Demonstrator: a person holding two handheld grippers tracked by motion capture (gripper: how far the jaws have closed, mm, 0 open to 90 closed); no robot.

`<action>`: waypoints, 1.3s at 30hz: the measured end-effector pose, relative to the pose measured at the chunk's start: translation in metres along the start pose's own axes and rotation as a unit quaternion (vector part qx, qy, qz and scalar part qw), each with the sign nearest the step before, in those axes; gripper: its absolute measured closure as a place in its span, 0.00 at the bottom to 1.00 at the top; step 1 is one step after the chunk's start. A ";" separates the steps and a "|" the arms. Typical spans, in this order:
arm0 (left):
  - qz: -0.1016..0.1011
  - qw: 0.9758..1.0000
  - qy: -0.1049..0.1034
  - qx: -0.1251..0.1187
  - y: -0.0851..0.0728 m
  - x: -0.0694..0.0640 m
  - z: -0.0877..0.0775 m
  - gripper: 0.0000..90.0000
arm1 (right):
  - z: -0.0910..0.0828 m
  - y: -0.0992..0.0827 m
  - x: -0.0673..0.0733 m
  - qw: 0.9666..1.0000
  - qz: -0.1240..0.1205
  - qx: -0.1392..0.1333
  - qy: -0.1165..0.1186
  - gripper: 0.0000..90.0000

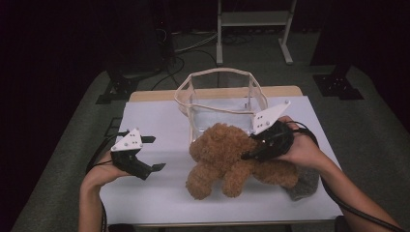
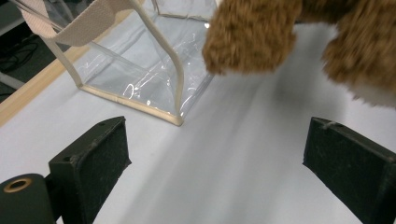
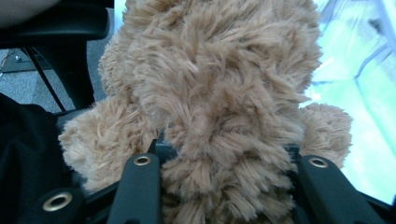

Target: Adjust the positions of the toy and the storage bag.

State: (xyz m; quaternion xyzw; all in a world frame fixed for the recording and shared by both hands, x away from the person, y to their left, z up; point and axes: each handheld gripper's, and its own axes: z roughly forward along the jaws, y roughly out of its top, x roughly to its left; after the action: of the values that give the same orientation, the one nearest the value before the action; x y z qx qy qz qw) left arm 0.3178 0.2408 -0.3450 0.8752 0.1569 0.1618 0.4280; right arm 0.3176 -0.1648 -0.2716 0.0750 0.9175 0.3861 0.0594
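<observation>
Right hand-held gripper (image 1: 247,155) pinching the brown teddy bear (image 1: 227,157) beside the clear bag (image 1: 220,104). Left hand-held gripper (image 1: 153,153) spread wide, holding nothing, above the white surface (image 1: 154,193).

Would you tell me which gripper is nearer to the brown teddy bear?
Right. The right gripper grips the teddy bear; the left gripper waits open, apart on the bear's other side.
</observation>
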 end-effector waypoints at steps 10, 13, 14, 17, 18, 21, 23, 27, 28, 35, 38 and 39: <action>-0.009 1.000 0.008 -0.007 -0.003 0.001 -0.006 0.07 | -0.033 0.031 -0.002 1.000 -0.003 -0.017 -0.006 0.64; -0.010 1.000 0.010 -0.008 -0.004 0.003 -0.008 0.07 | -0.040 0.040 -0.005 1.000 -0.003 -0.020 -0.008 0.64; -0.010 1.000 0.010 -0.009 -0.005 0.003 -0.008 0.07 | -0.043 0.044 -0.006 1.000 -0.005 -0.022 -0.009 0.64; -0.011 1.000 0.010 -0.008 -0.006 0.003 -0.008 0.07 | -0.050 0.056 -0.009 1.000 -0.008 -0.022 -0.012 0.64; -0.012 1.000 0.010 -0.007 -0.006 0.003 -0.007 0.07 | -0.053 0.060 -0.011 1.000 -0.009 -0.023 -0.013 0.64; -0.012 1.000 0.010 -0.007 -0.007 0.004 -0.007 0.07 | -0.060 0.070 -0.016 0.999 -0.007 -0.030 -0.016 0.64; -0.012 1.000 0.008 -0.007 -0.008 0.004 -0.007 0.07 | -0.066 0.077 -0.022 0.999 -0.005 -0.035 -0.017 0.64; -0.009 1.000 0.005 -0.003 -0.008 0.004 -0.006 0.07 | -0.075 0.089 -0.033 0.999 -0.003 -0.038 -0.022 0.64; -0.011 1.000 0.005 -0.004 -0.008 0.004 -0.005 0.07 | -0.076 0.091 -0.035 0.999 -0.003 -0.038 -0.025 0.64; -0.010 1.000 0.002 -0.002 -0.010 0.006 -0.004 0.07 | -0.085 0.107 -0.056 0.999 0.007 -0.036 -0.039 0.64; -0.012 1.000 0.001 -0.002 -0.010 0.006 -0.004 0.07 | -0.087 0.113 -0.068 0.998 0.013 -0.035 -0.045 0.64; -0.012 1.000 0.001 -0.002 -0.011 0.006 -0.004 0.07 | -0.087 0.114 -0.071 0.998 0.016 -0.035 -0.046 0.64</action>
State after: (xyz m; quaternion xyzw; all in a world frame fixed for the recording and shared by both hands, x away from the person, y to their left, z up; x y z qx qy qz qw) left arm 0.3202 0.2522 -0.3505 0.8723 0.1674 0.1582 0.4314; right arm 0.3837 -0.1599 -0.1256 0.1050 0.8984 0.4149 0.0985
